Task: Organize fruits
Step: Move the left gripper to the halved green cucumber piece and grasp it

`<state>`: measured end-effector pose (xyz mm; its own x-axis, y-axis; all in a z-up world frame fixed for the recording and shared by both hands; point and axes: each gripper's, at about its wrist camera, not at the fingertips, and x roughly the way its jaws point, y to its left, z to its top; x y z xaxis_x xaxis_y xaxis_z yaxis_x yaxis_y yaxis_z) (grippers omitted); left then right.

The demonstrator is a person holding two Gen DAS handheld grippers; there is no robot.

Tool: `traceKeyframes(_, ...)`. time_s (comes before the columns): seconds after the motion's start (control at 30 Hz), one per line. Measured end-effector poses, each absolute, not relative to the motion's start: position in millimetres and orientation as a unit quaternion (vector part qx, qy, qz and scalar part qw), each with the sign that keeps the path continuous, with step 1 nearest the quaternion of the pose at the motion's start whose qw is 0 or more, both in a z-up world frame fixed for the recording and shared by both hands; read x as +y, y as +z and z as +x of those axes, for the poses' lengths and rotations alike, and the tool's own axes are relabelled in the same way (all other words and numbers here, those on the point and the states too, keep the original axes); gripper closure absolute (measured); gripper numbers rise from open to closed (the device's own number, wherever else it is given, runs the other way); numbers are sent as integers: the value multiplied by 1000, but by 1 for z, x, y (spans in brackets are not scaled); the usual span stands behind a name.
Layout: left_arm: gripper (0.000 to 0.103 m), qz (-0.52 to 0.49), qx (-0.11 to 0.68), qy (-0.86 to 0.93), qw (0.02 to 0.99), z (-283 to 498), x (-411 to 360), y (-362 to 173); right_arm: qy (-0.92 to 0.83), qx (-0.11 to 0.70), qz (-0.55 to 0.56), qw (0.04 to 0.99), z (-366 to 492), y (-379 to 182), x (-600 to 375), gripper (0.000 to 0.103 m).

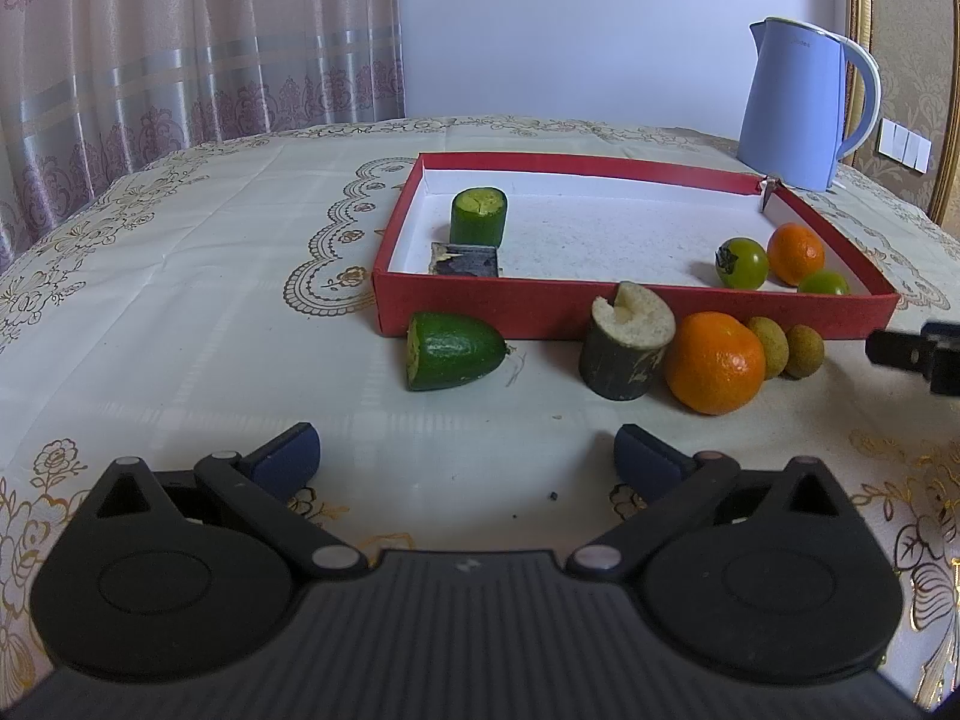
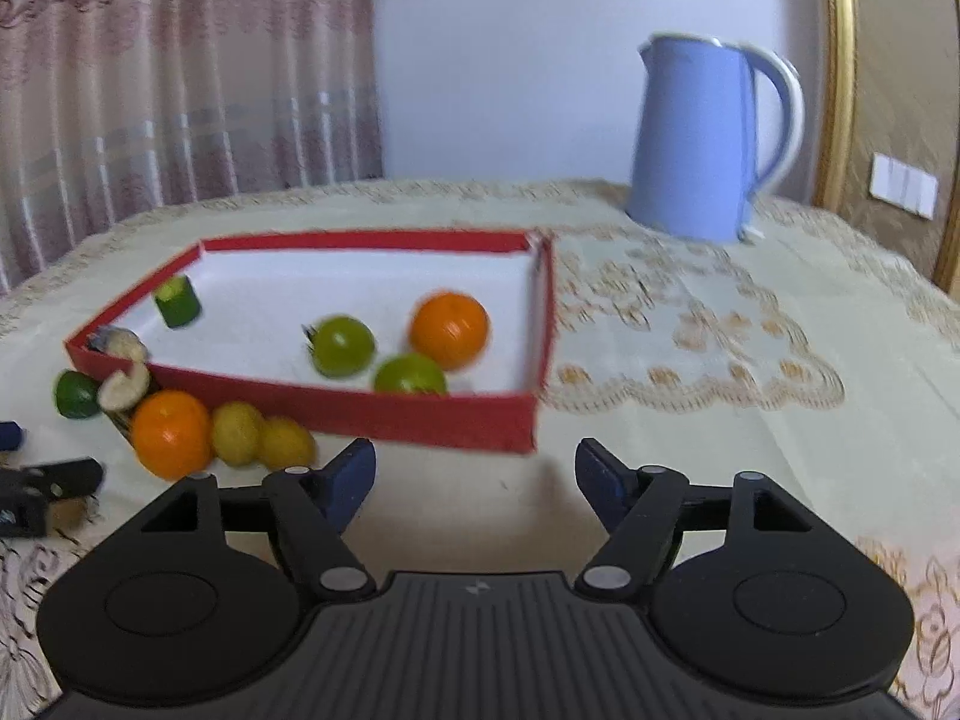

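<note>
Jaws of right gripper [image 2: 475, 477] apart, empty; red box [image 2: 336, 405] motion-blurred.

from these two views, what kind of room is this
Most likely a room in a home, perhaps a dining area. A table under an embroidered tablecloth carries a blue electric kettle, patterned curtains hang behind it, and a white wall switch sits on wallpapered wall.
</note>
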<state>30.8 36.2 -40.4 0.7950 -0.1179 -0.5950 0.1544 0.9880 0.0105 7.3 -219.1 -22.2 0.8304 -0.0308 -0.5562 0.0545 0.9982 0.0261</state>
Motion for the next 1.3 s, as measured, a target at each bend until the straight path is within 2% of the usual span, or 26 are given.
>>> traceKeyframes(0.13,0,29,312,-72,947,31,36,-40,-26,310,36,950,12,-31,-226,28)
traceKeyframes(0.23,0,29,312,-72,947,31,36,-40,-18,313,42,949,13,-32,-227,16)
traceKeyframes(0.37,0,28,312,-72,947,31,36,-40,-15,320,30,947,14,-34,-221,12)
traceKeyframes(1.1,0,1,327,14,945,70,43,-31,-13,325,20,945,16,-34,-219,9)
traceKeyframes(1.3,17,-2,318,2,948,67,43,-32,-14,326,19,945,16,-35,-219,9)
